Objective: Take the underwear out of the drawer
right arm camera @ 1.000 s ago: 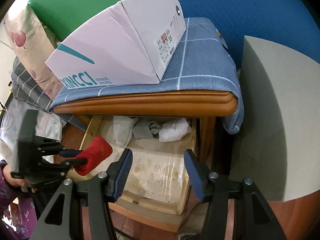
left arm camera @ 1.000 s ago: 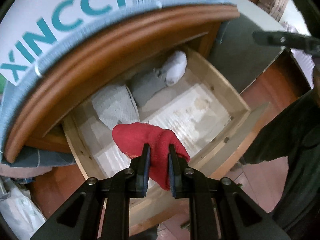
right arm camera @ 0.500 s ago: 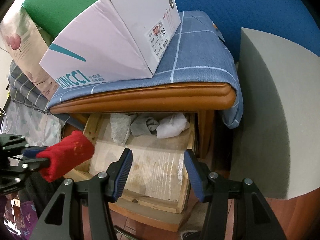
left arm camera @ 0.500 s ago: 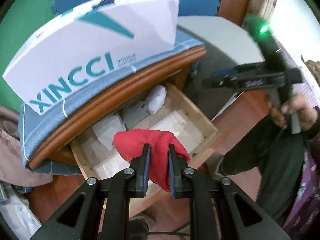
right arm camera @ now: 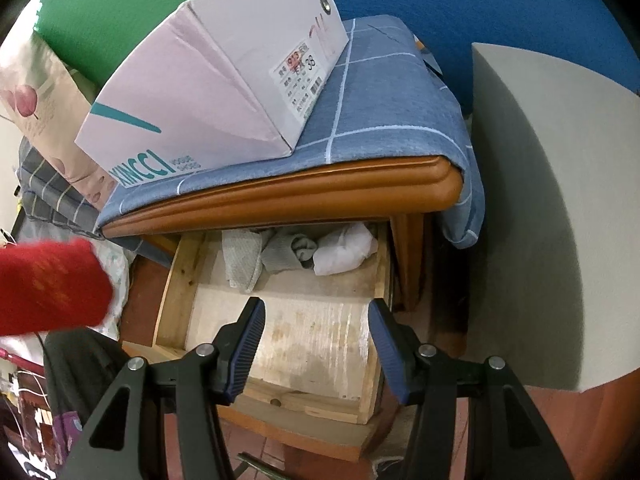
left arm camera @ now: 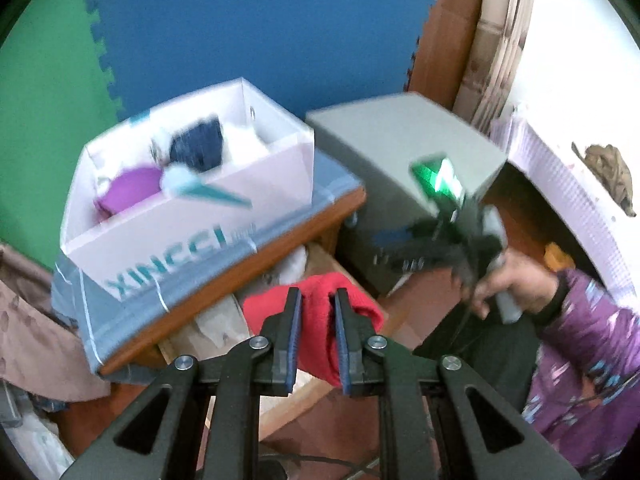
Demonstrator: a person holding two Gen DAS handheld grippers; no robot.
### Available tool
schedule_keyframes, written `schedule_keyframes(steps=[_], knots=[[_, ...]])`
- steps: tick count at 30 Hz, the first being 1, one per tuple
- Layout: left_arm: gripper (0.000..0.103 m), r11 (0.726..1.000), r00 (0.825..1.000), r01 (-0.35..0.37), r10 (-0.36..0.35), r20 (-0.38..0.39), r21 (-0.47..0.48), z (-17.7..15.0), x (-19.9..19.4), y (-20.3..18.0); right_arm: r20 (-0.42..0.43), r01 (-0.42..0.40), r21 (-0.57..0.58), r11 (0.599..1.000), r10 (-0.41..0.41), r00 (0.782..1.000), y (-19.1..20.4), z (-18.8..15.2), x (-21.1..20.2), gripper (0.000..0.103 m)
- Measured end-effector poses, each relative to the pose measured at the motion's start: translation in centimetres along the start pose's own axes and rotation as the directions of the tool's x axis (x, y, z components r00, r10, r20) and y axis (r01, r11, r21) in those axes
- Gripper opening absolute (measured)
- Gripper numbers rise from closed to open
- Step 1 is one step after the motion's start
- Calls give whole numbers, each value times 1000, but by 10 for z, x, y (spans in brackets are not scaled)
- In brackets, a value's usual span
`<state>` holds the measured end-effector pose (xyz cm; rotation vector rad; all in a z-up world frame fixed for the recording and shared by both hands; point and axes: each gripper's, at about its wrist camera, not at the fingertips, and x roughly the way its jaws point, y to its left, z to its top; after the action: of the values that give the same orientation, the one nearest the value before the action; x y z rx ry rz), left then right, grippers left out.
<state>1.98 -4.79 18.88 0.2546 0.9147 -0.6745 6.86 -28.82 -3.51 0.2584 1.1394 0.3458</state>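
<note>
The red underwear point(left arm camera: 316, 320) is a soft, knitted-looking red piece, folded into a thick bundle. It is clamped between the two fingers of the left gripper point(left arm camera: 316, 336), and it hangs in the air above the front part of the drawer point(right arm camera: 280, 320), outside of it. In the right wrist view the same red piece point(right arm camera: 48, 284) shows at the left edge, blurred, with some faint yellow marks on it.

The drawer is pulled open. It is of pale wood and its bottom is covered with a stained, whitish lining. At its back lie three other pieces side by side: a light grey folded cloth point(right arm camera: 242, 256), a grey bundle point(right arm camera: 290, 250) and a white bundle point(right arm camera: 344, 252).

The right gripper point(right arm camera: 316, 344) hangs over the open drawer with its fingers apart and nothing between them. In the left wrist view a hand point(left arm camera: 516, 280) holds it.

The drawer belongs to a brown wooden desk point(right arm camera: 304, 196), which is covered with a blue checked cloth point(right arm camera: 380, 108). On the cloth stands an open white shoe box point(left arm camera: 192, 220) with teal letters; inside it are purple, dark blue and white things. Beside the desk stands a grey block point(right arm camera: 540, 200). The wall behind is of blue foam mat point(left arm camera: 260, 32) and green foam mat point(left arm camera: 44, 100). The floor point(right arm camera: 600, 420) is reddish-brown.
</note>
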Motion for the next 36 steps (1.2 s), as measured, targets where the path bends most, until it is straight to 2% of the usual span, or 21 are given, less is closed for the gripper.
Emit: schedule_keyframes(steps=[5,9,11,13,15,16,17,18,19,22,23,25,27,28,29,32,33,36], knots=[[8,1000,993,-22,20,114,11,51,-44,6,1,-7,13,1000,7,1000,-3,1,-2,55],[8,993,975,-107,96,202,43,96,-61,17,2,-17,27,1000,17,1000,-4,1,-3,55],[8,992,971,-125,117,210,25,113,-54,30,0,-22,25,999,22,1000,-4,1,-3,55],[8,994,977,-113,109,184,10,117,-39,40,-1,-28,22,999,28,1000,-4,0,-5,55],[9,998,988,-59,55,145,22,102,-27,36,3,-28,30,999,28,1000,-8,0,-7,55],[19,999,993,-9,5,118,30,90,-21,33,4,-32,40,999,32,999,-10,0,-8,55],[43,999,997,25,-28,72,32,71,-8,28,4,-39,55,998,39,999,-12,1,-7,55],[58,999,999,25,-26,40,32,58,3,25,1,-54,79,995,54,999,-16,1,-7,55],[79,999,1000,22,-22,9,31,40,16,23,-5,-65,95,993,66,998,-17,1,-5,55],[80,999,995,39,-40,-95,-12,-4,61,28,-13,-82,110,990,84,996,-17,1,-3,55],[79,1000,988,15,-18,-152,-22,-23,86,33,-10,-80,105,991,82,997,-15,2,-4,55],[78,999,979,-14,3,-205,-52,-46,119,41,-9,-79,98,992,80,997,-13,2,-4,55],[74,997,956,-42,20,-293,-71,-69,159,49,-16,-83,103,991,85,996,-13,2,-3,55],[70,993,948,-89,62,-312,-72,-78,179,55,-18,-84,102,991,86,996,-13,2,-2,55],[70,988,941,-130,95,-325,-85,-84,194,60,-19,-84,101,991,87,996,-13,2,-2,55],[70,970,927,-158,82,-365,-184,-97,228,76,-21,-92,91,992,94,995,-12,1,-3,55],[70,956,920,-186,89,-381,-227,-102,238,82,-22,-94,89,992,96,995,-12,0,-3,55],[70,913,915,-249,112,-387,-324,-108,253,95,-20,-111,91,990,113,993,-13,0,-6,55]])
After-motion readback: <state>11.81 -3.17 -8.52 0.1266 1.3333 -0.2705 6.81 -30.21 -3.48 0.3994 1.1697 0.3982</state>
